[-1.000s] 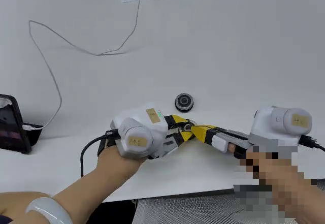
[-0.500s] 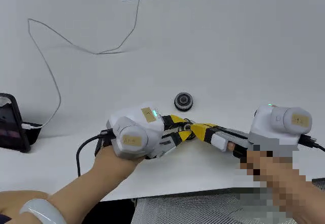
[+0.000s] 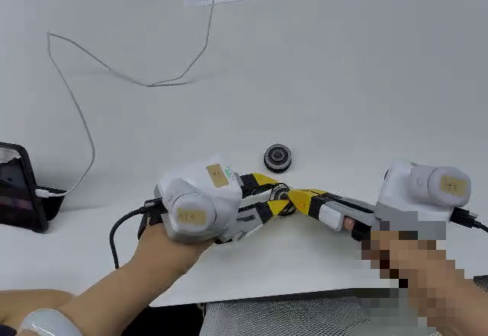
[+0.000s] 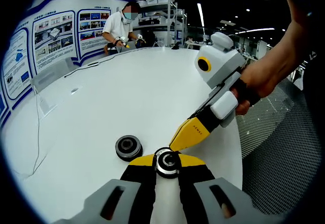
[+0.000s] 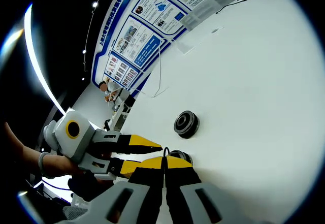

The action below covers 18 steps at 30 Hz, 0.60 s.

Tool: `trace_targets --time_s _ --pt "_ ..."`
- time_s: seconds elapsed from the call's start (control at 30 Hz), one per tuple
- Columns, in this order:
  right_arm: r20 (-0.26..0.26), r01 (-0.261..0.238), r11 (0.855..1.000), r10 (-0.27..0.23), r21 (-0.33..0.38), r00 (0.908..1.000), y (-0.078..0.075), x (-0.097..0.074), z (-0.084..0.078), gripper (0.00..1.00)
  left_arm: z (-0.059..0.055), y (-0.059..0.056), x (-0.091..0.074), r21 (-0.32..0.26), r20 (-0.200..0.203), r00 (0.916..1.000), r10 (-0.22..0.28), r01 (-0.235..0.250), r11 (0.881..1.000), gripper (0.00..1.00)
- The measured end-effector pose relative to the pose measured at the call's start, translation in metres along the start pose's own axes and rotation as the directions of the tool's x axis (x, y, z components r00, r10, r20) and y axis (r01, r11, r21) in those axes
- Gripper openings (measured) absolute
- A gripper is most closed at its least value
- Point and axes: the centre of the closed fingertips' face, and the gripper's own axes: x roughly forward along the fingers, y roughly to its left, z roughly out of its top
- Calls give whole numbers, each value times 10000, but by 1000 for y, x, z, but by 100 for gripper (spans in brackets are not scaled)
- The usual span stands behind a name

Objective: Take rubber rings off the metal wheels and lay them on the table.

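Left gripper (image 3: 274, 197) clamps wheel 1 (image 4: 167, 162); right gripper (image 3: 296, 196) is pinched narrow on its rubber ring (image 5: 165, 153) (thin black sliver). Step: peeling. Next: pull off, lay on table (image 3: 343, 84). Wheel 2 (image 3: 277, 157) lies just beyond both tips.

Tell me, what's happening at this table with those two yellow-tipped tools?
A person works at a white table with a hand-held gripper in each hand. The left hand-held gripper is clamped on a small metal wheel. The right hand-held gripper, jaws closed, has its tips at that wheel's edge, apparently to pick at its rubber ring. A second wheel sits on the table beyond them.
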Motion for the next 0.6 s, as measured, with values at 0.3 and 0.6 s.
trace_targets --time_s 0.3,0.6 --pt "61 -106 9999 106 49 9999 4 0 2 1 -10 3 -9 -170 -136 9998 175 -177 9997 20" --pt "199 -234 9996 231 153 9995 10 -2 4 1 -15 5 -14 -368 -164 9992 357 -363 9987 22"
